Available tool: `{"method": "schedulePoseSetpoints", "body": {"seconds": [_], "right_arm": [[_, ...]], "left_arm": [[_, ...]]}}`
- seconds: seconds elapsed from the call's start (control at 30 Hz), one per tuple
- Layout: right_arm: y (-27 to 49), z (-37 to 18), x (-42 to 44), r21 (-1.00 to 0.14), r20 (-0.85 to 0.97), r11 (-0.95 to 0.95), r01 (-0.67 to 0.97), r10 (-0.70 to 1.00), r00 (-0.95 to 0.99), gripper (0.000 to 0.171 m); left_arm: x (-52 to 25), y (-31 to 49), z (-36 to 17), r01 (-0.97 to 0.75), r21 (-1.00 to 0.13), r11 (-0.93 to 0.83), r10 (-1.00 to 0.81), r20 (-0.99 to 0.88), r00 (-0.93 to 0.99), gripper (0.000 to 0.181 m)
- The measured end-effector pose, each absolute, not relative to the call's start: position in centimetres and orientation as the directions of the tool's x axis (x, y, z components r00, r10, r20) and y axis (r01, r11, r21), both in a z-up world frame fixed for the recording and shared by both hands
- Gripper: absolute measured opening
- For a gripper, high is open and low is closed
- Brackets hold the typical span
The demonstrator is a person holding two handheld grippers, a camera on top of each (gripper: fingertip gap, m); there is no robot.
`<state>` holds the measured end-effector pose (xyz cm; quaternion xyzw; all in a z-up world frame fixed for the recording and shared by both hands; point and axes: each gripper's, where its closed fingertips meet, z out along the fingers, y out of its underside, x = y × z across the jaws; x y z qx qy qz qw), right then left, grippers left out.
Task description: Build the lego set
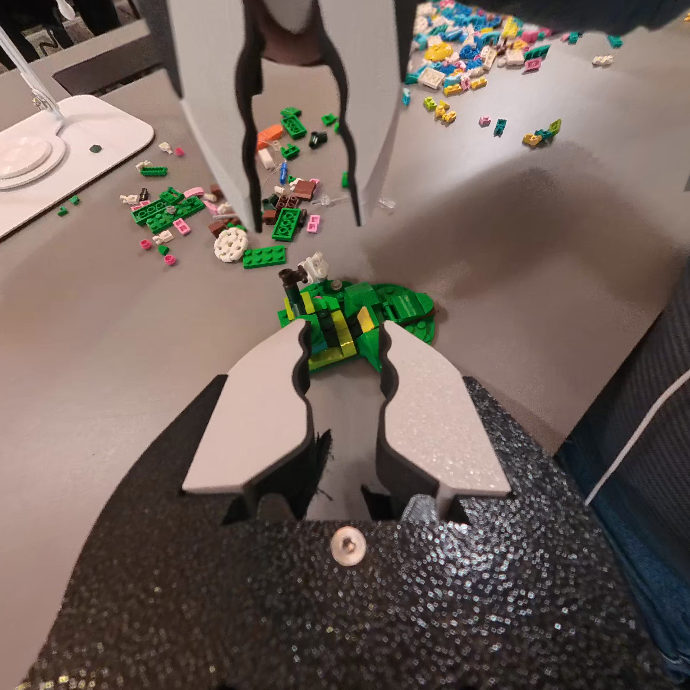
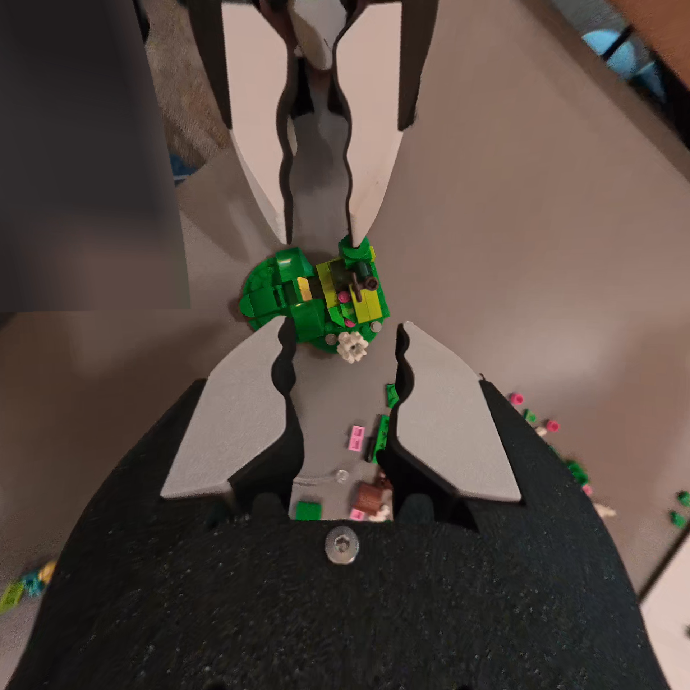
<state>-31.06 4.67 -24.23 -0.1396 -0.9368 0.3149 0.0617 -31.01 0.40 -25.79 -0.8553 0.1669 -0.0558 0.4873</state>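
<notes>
A small green and lime lego build (image 1: 351, 317) sits on the grey table, with a brown stem (image 1: 289, 277) and a white flower (image 1: 316, 267) on its far side. My left gripper (image 1: 345, 328) is open, its tips flanking the build's near edge. In the right wrist view one of its fingertips (image 2: 357, 233) touches a green brick on the build (image 2: 317, 295); I cannot tell if it grips. My right gripper (image 2: 345, 325) is open and empty, just above the build beside the white flower (image 2: 351, 347). It comes down from the top of the left wrist view (image 1: 308, 226).
Loose green, pink, brown and white bricks (image 1: 209, 216) lie beyond the build. A colourful brick pile (image 1: 466, 48) is at the far right. A white stand base (image 1: 74, 149) sits at the left. The table edge (image 1: 605, 377) runs close on the right. About 4 cm separates my right fingertips from the white flower (image 2: 351, 347). My left wrist view (image 1: 314, 261) looks at it from another angle.
</notes>
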Motion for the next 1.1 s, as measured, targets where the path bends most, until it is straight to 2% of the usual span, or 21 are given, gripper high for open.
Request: {"method": "schedulePoseSetpoints", "body": {"seconds": [0.1,0.2,0.33,0.53,0.73,0.9,1.1], "right_arm": [[4.5,-24.5,-29.9,-0.682,0.048,0.684,0.258,0.394,-0.918,0.054],[4.0,-24.9,-29.7,-0.741,0.063,0.608,0.286,0.487,-0.871,0.048],[3.3,-25.1,-30.3,-0.768,0.05,0.572,0.289,0.503,-0.863,0.048],[2.3,-25.7,-31.9,-0.72,0.024,0.653,0.236,0.363,-0.931,0.053],[1.2,-27.1,-32.2,-0.655,0.006,0.747,0.115,0.158,-0.987,0.043],[1.4,-28.4,-32.2,-0.592,-0.043,0.802,0.085,0.074,-0.996,0.031],[1.2,-28.7,-32.3,-0.602,-0.092,0.793,0.092,0.045,-0.995,0.027]], "left_arm": [[-31.1,0.5,-25.8,-0.223,-0.859,-0.461,-0.335,-0.065,0.94,0.032],[-31.2,0.6,-25.8,-0.212,-0.866,-0.454,-0.322,-0.062,0.945,0.029],[-31.2,0.6,-25.7,-0.192,-0.87,-0.454,-0.32,-0.041,0.946,0.028],[-31.3,0.6,-25.6,-0.161,-0.881,-0.446,-0.325,-0.009,0.946,0.025],[-31.3,0.5,-25.6,-0.146,-0.887,-0.438,-0.333,0.01,0.943,0.023],[-31.3,0.5,-25.6,-0.144,-0.888,-0.437,-0.336,0.012,0.942,0.022],[-31.3,0.4,-25.6,-0.133,-0.894,-0.428,-0.341,0.024,0.94,0.02]]}}
